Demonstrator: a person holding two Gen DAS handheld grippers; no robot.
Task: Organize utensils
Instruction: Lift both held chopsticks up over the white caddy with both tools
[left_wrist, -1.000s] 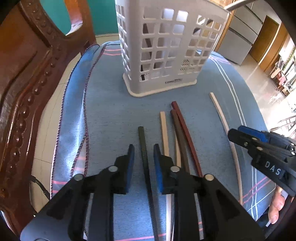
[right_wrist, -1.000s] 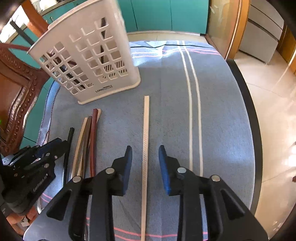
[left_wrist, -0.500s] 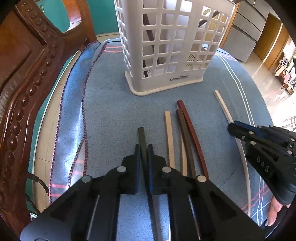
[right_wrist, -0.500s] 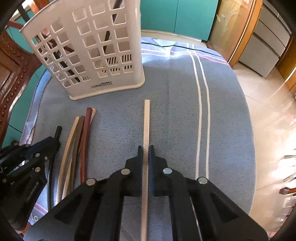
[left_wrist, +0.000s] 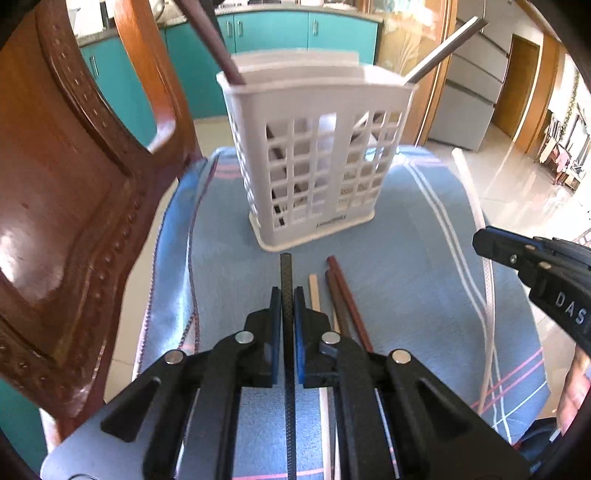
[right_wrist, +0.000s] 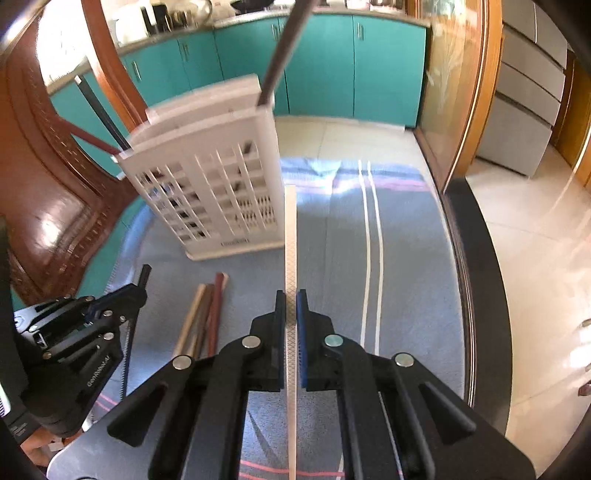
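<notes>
My left gripper (left_wrist: 287, 295) is shut on a black chopstick (left_wrist: 286, 267), whose far tip is raised toward the white slotted utensil basket (left_wrist: 317, 177). My right gripper (right_wrist: 291, 299) is shut on a cream chopstick (right_wrist: 290, 236), lifted off the cloth and pointing past the basket (right_wrist: 210, 184). Tan, brown and dark red chopsticks (left_wrist: 340, 295) lie on the blue cloth beside the left gripper and show as a bundle of chopsticks (right_wrist: 207, 314) in the right wrist view. Other sticks stand in the basket. The right gripper (left_wrist: 491, 243) appears at the right edge of the left wrist view.
A blue striped cloth (left_wrist: 424, 240) covers the round table. A carved wooden chair (left_wrist: 66, 184) stands close on the left. Teal cabinets (right_wrist: 332, 62) line the back wall, and tiled floor (right_wrist: 535, 240) lies to the right beyond the table's dark edge.
Both grippers closed on their chopsticks, black in the left and cream in the right, then rose and tilted up. The basket now looks more upright and farther below the cameras.
</notes>
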